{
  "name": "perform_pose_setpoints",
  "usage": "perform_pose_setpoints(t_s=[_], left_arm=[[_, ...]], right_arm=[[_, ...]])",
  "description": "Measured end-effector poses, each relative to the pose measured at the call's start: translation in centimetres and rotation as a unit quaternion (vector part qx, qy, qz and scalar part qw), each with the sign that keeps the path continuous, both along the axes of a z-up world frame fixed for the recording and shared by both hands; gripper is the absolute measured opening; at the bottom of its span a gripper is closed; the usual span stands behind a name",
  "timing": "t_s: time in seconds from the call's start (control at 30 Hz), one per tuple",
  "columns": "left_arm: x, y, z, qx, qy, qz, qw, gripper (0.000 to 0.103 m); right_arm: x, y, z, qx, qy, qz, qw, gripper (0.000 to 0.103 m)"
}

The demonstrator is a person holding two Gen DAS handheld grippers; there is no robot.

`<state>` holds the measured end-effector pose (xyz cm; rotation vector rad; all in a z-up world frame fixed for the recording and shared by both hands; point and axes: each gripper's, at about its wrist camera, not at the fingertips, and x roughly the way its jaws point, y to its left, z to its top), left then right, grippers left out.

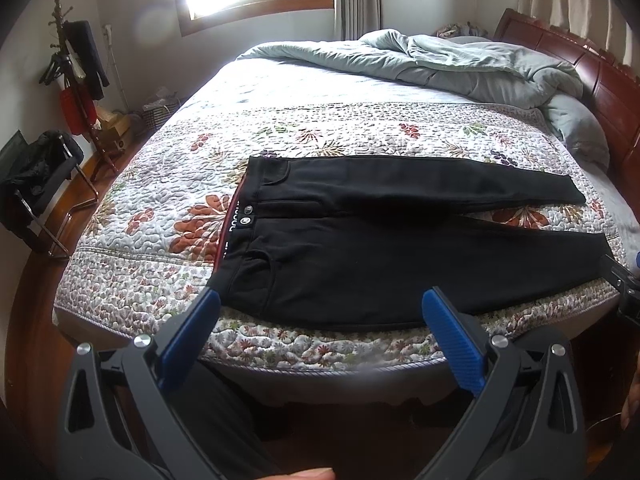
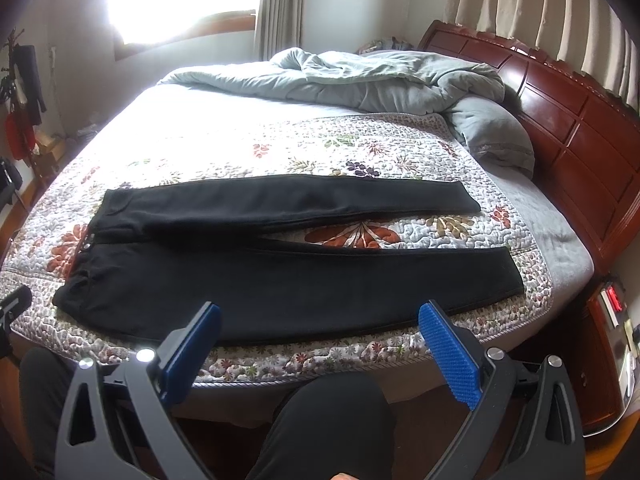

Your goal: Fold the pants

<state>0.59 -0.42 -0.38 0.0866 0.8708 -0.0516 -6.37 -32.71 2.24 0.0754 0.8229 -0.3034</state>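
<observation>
Left gripper (image 1: 320,300): jaws spread wide, nothing between them. Blue pads (image 1: 188,338) face inward on black finger arms that angle up and outward from the lower corners of the left wrist view. A fingertip (image 1: 308,473) of the holding hand shows at the bottom edge, below the gripper frame.

Right gripper (image 2: 320,312): jaws likewise spread wide, holding nothing. Its ribbed blue pads (image 2: 450,354) face inward. In the left wrist view, part of the right gripper's black body shows at the right edge. The person's leg (image 2: 320,428), in dark cloth, sits below and between the right gripper's fingers.
</observation>
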Motion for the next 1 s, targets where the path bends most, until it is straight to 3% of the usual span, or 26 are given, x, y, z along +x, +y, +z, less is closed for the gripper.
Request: perform_pose_setpoints(t_s=[0.83,0.9,0.97,1.0], left_arm=[[3.8,2.1,-1.4,0.001,0.012,0.000,0.9999,0.101],[4.3,2.6,-1.9,-0.029,0.017,-0.035,0.9988,0.101],[5.6,3.8,-3.2,-0.119,0.041,-0.103,0.9868,0.101],[6.9,4.3,-4.3,-0.141,0.069,-0.125,0.9797,0.101]], right_arm=[[3.4,0.5,-1.7,-0.015,0.023,0.017,0.999,0.099],[4.4,0.6,-2.2,-0.008,0.025,0.048,0.999,0.099],[5.6,0.7,-2.6,0.018,0.011,0.105,0.994,0.099],[6.4,0.6,-3.0,0.034,0.004,0.144,0.989,0.099]])
